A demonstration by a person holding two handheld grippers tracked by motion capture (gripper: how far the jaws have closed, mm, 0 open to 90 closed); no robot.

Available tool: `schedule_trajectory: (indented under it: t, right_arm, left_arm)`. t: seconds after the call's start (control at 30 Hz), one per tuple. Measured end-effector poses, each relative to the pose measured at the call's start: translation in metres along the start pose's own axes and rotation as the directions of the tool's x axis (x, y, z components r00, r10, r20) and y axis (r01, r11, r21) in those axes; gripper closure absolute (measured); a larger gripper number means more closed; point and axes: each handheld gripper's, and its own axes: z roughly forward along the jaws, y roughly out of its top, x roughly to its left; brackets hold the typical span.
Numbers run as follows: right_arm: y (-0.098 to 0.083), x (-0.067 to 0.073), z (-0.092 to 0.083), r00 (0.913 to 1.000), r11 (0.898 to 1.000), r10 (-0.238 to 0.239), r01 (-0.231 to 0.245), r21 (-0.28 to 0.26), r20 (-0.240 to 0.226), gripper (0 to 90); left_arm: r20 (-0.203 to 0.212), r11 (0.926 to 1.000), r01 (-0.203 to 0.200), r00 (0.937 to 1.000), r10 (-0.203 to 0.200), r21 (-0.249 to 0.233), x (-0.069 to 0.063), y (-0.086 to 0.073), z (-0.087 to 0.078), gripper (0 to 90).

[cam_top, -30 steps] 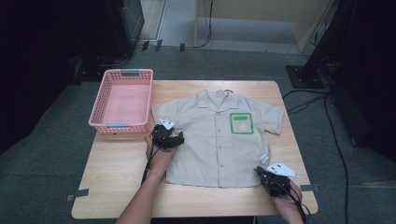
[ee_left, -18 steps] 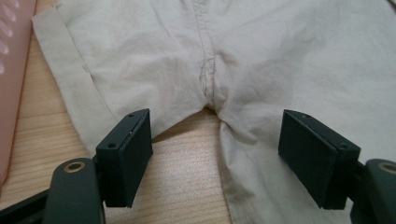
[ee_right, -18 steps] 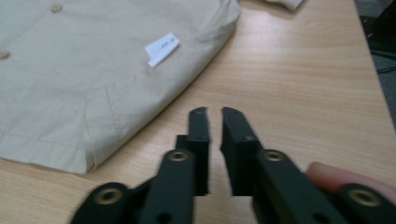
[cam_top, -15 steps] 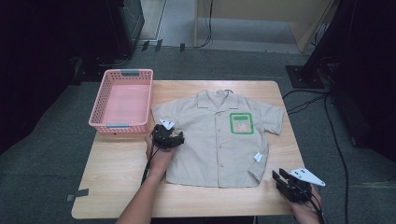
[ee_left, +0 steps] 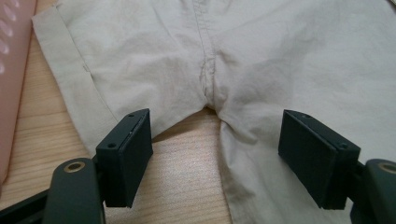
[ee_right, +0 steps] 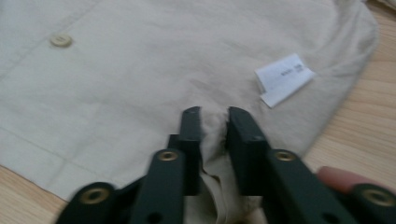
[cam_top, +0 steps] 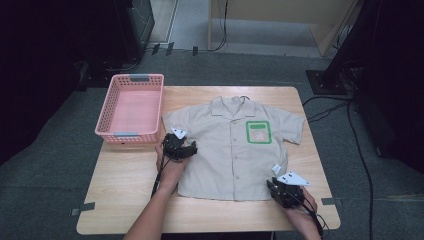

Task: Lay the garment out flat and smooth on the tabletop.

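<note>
Beige shirt (cam_top: 235, 145) lying flat, green pocket patch at 2 o'clock. Right claw (ee_right: 212, 123), jaws just closing, pinching hem fold; left claw (ee_left: 219, 154) gaping wide. Wooden surface (cam_top: 125, 195); dark room.

Your beige short-sleeved shirt (cam_top: 230, 150) lies flat, front up, collar away from you, on the wooden table. It has a green chest patch (a white tag shows near the hem), and the hem is bunched at one bottom corner.

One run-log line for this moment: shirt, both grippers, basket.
beige short-sleeved shirt: flat on wooden table | left gripper: open at armpit | right gripper: jaws just closing, pinching hem | pink plastic basket: empty
</note>
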Motion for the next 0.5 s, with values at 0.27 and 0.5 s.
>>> schedule_trajectory:
  t: [0.27, 0.5]
  right_arm:
    - [-0.016, -0.019, -0.02, 0.9876, 0.992, 0.114, -0.106, -0.074, 0.108, 84.7]
    - [-0.039, -0.04, -0.035, 0.9485, 0.982, 0.189, -0.18, -0.056, 0.254, 63.4]
  left_arm:
    - [0.0, 1.0, 0.0, 1.0, 0.0, 0.0, 0.0, 0.0, 0.0, 26.5]
    - [0.0, 1.0, -0.001, 1.0, 0.001, 0.0, 0.0, 0.0, 0.0, 26.5]
